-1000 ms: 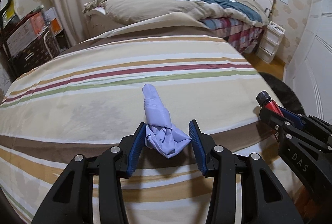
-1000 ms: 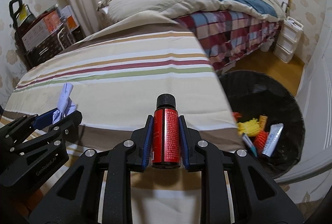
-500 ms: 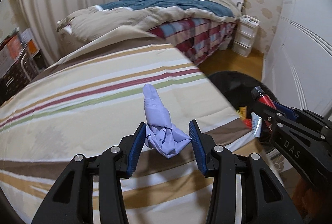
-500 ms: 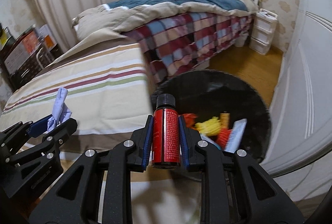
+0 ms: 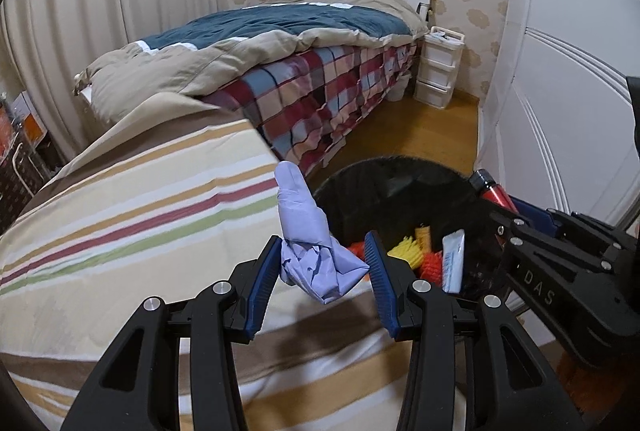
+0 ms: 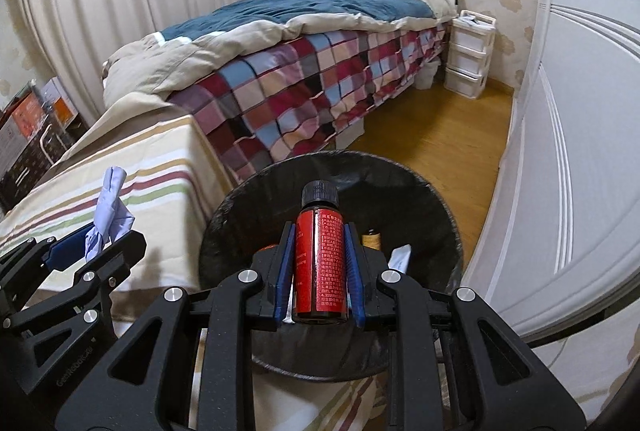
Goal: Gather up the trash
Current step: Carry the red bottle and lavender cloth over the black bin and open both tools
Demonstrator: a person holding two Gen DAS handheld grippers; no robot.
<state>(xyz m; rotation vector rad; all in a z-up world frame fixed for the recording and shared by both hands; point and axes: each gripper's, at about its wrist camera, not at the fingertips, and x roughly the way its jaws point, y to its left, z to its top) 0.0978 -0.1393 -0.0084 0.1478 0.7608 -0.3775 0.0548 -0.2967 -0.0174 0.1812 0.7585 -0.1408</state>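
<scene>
Swinging across from the striped bed (image 5: 132,215) toward the black trash bin (image 6: 404,175), both hand-held grippers are now arriving at the drop point; a second ago the bin was sitting at the far right edge of each wrist view, and it is now filling the centre of the right wrist view.

The trash bin, standing on the wooden floor (image 6: 444,123) just beside the striped bed's corner, is already holding yellow and orange brush-like pieces (image 5: 408,247) and a white tube (image 5: 454,259).

The right hand-held gripper (image 6: 320,263) is pinching the red bottle (image 6: 319,267) upright between its blue pads, directly over the bin's opening. Its grip is unchanged over the last second.

The left hand-held gripper (image 5: 322,267) is pinching the crumpled lilac tissue (image 5: 308,231), which is hanging over the bed's edge just beside the bin's rim, not yet above the opening.

Judgement: the bottle is in place for release; the tissue is needing a little more travel toward the bin before letting go.
</scene>
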